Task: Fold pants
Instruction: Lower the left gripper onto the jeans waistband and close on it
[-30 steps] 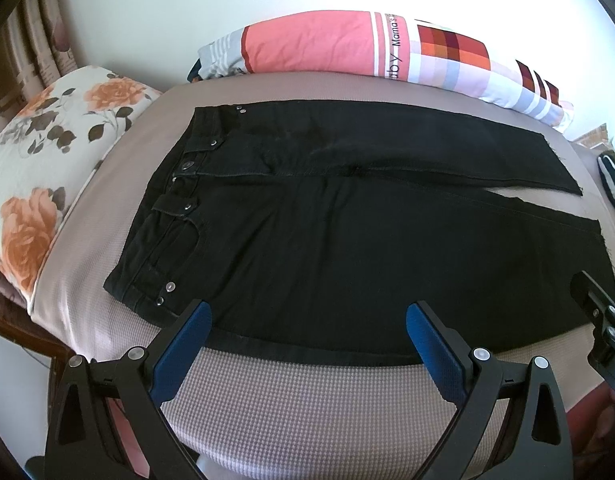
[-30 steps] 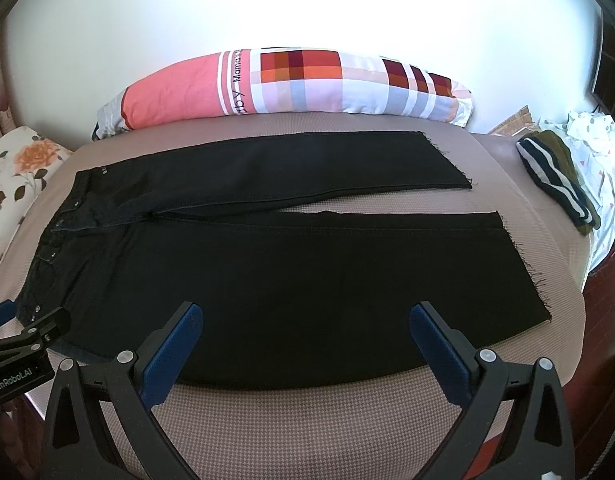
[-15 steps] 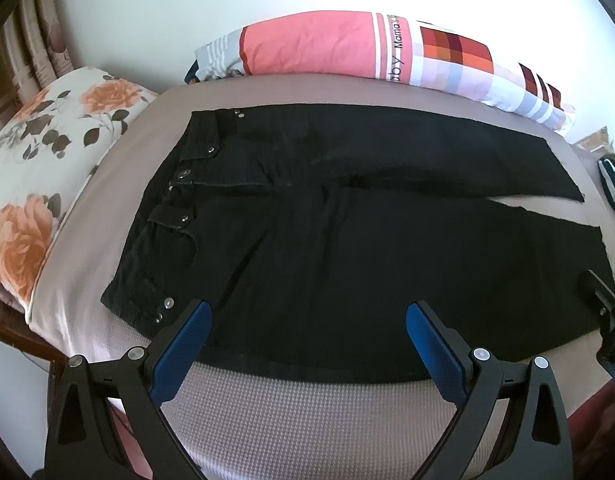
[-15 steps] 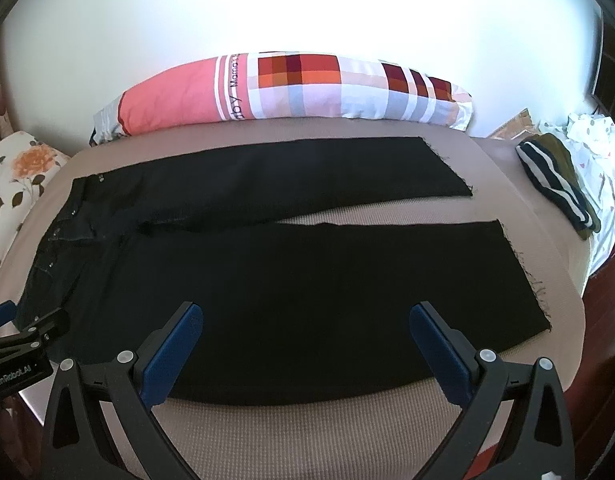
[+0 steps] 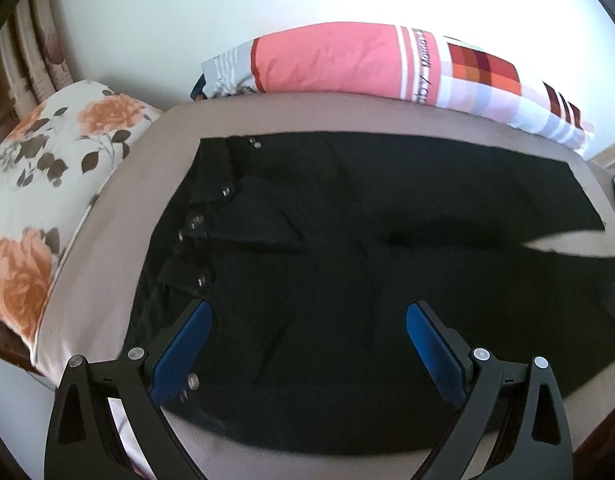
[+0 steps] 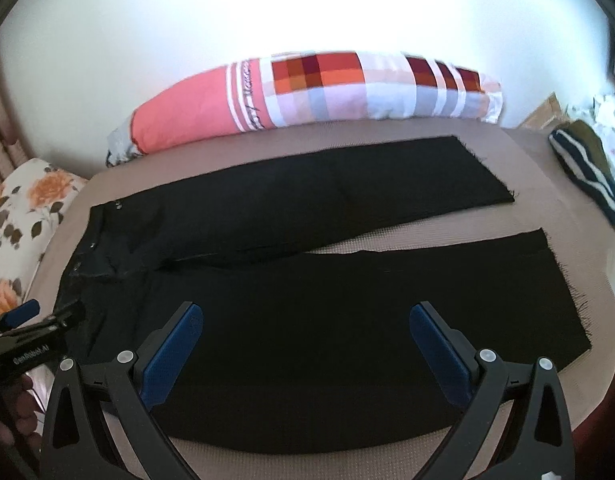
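Black pants (image 6: 307, 304) lie flat on a beige bed (image 6: 427, 232), waistband at the left, two legs stretched to the right with a gap between them. In the left wrist view the pants (image 5: 327, 272) fill the middle, waist buttons at the left. My left gripper (image 5: 307, 322) is open and empty, low over the near leg beside the waist; it also shows at the left edge of the right wrist view (image 6: 31, 320). My right gripper (image 6: 307, 324) is open and empty, low over the near leg's middle.
A long pink and checked bolster pillow (image 6: 307, 92) lies along the wall behind the pants. A floral pillow (image 5: 47, 208) sits at the bed's left end. A striped folded garment (image 6: 587, 176) lies at the right end. The bed's near edge is just below the grippers.
Both grippers have moved forward and down over the near leg of the pants. The pants lie as before. Both stay open.
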The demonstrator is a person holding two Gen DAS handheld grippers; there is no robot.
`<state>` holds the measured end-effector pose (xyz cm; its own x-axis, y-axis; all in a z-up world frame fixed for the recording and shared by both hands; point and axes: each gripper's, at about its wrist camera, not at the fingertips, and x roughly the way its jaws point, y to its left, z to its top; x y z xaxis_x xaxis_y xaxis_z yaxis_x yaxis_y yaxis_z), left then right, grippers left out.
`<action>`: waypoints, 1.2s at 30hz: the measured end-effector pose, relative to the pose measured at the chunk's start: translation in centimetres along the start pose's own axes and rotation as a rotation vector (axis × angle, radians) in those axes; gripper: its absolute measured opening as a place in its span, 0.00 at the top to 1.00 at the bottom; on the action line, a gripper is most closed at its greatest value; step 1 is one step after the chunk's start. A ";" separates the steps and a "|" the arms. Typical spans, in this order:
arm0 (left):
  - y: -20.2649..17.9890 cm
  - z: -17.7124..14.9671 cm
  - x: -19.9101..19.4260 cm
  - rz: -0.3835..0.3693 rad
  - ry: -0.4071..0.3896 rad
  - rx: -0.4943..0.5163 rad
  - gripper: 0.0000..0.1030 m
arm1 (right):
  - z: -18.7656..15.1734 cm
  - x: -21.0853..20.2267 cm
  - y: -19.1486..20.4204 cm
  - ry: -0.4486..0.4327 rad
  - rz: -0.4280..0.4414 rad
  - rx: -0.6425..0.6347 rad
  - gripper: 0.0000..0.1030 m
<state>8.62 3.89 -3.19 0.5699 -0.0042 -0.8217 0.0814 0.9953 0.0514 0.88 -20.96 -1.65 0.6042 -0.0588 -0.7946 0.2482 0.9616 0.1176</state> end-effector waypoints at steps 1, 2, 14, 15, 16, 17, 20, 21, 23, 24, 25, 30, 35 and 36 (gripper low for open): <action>0.4 0.6 0.5 -0.002 0.000 -0.003 0.06 | 0.2 0.3 0.0 0.006 0.009 0.008 0.00; 1.0 1.2 1.0 -0.007 0.003 -0.006 0.06 | 0.6 0.8 -0.1 0.004 0.023 0.017 0.00; 9.6 8.8 8.8 -0.157 0.012 -0.091 0.25 | 5.2 6.8 0.8 0.033 0.131 0.039 0.00; 10.7 9.4 9.8 -0.178 0.018 -0.109 0.30 | 5.6 7.2 1.0 0.033 0.139 0.042 0.00; 11.6 10.0 10.8 -0.197 0.024 -0.122 0.32 | 6.1 7.6 1.3 0.031 0.141 0.040 0.00; 12.5 10.5 11.7 -0.213 0.032 -0.133 0.38 | 6.5 8.0 1.6 0.031 0.142 0.038 0.00; 14.9 11.8 14.4 -0.265 0.068 -0.175 0.48 | 7.3 9.5 2.7 0.052 0.152 0.032 0.00; 15.8 12.2 15.4 -0.271 0.078 -0.196 0.51 | 7.6 10.0 3.1 0.059 0.152 0.029 0.00; 17.3 12.6 16.6 -0.286 0.083 -0.230 0.52 | 7.8 11.0 3.7 0.073 0.151 0.025 0.00; 17.9 12.8 17.1 -0.304 0.084 -0.242 0.54 | 7.9 11.5 4.1 0.080 0.155 0.024 0.00; 18.6 12.9 17.7 -0.319 0.091 -0.255 0.56 | 8.0 11.8 4.3 0.084 0.157 0.023 0.00; 20.8 13.5 20.3 -0.478 0.149 -0.323 0.66 | 8.3 14.2 6.1 0.119 0.158 -0.006 0.00; 21.5 14.3 22.1 -0.603 0.186 -0.366 0.66 | 8.8 15.8 7.7 0.134 0.161 -0.030 0.00; 21.6 14.5 22.4 -0.628 0.190 -0.372 0.66 | 9.0 16.0 8.1 0.132 0.165 -0.038 0.00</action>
<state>34.99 23.90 -12.21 0.3539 -0.5985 -0.7188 0.0443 0.7784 -0.6262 19.35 -16.53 -8.07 0.5291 0.1336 -0.8380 0.1235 0.9649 0.2318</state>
